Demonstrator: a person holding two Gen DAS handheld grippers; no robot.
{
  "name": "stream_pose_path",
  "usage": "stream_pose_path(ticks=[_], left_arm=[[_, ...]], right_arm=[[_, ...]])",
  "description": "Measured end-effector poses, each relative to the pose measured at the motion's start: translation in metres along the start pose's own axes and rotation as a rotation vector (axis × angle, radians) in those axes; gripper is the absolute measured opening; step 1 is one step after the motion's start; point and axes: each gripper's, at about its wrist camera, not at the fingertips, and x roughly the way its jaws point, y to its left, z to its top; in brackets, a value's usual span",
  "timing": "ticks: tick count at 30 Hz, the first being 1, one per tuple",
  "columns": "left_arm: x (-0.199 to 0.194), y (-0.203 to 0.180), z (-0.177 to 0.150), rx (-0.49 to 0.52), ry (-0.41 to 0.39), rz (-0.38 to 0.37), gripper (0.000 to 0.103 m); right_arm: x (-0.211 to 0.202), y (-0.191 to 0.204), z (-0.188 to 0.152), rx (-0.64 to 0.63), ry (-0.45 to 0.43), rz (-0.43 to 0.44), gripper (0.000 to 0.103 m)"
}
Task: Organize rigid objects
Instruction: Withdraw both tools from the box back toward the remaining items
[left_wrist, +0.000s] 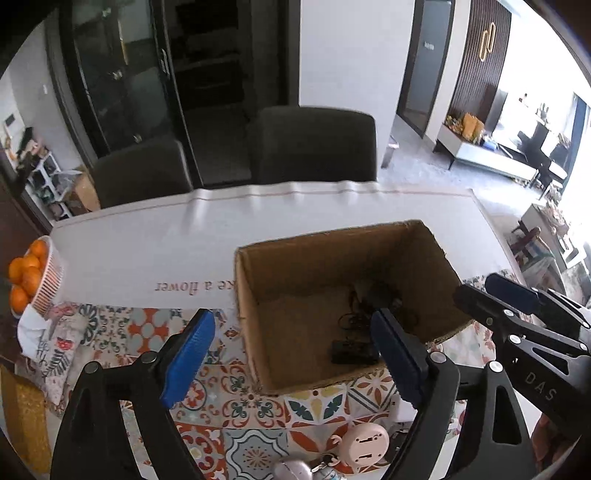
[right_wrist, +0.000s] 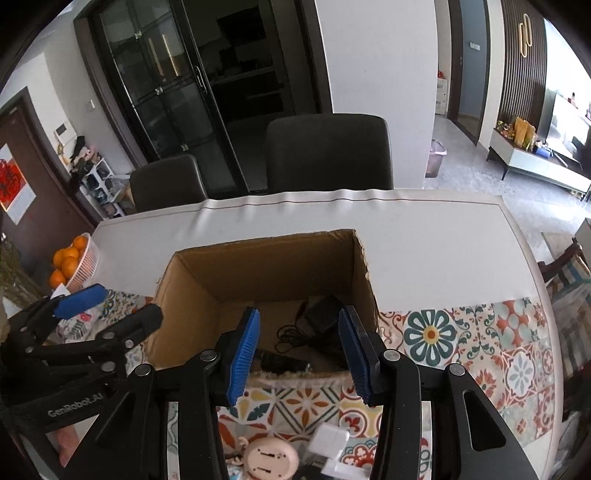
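An open cardboard box (left_wrist: 417, 258) (right_wrist: 184, 295) stands on the table. Inside lie a black power adapter with cable (right_wrist: 321, 314) (left_wrist: 373, 299) and a flat black device (right_wrist: 284, 363) (left_wrist: 351, 352). My left gripper (left_wrist: 291, 354) is open and empty, above the box's near left corner. My right gripper (right_wrist: 299, 350) is open and empty, above the box's near edge. Near the table's front edge lie a round pink device (left_wrist: 364, 445) (right_wrist: 271, 459), a white charger (right_wrist: 330, 441) and a silvery object (left_wrist: 295, 469).
A basket of oranges (left_wrist: 33, 277) (right_wrist: 74, 262) stands at the far left. A patterned cloth (right_wrist: 480, 350) covers the near half of the table, a white sheet (left_wrist: 258, 229) the far half. Two dark chairs (right_wrist: 328, 155) stand behind the table.
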Motion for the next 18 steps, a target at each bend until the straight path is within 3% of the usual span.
stream_pose_path(ticks=[3,7,18], left_arm=[[-0.015,0.003,-0.006,-0.009,-0.048,0.038,0.097],[-0.034,0.008,-0.018,-0.023,-0.097,0.063,0.101],[-0.065,0.012,-0.080,-0.026,-0.110,0.108,0.103]], right_arm=[[-0.013,0.005,-0.007,-0.011,-0.023,-0.031,0.063],[-0.032,0.009,-0.019,-0.009,-0.058,-0.057,0.072],[-0.059,0.020,-0.073,-0.033,-0.070,-0.084,0.080]])
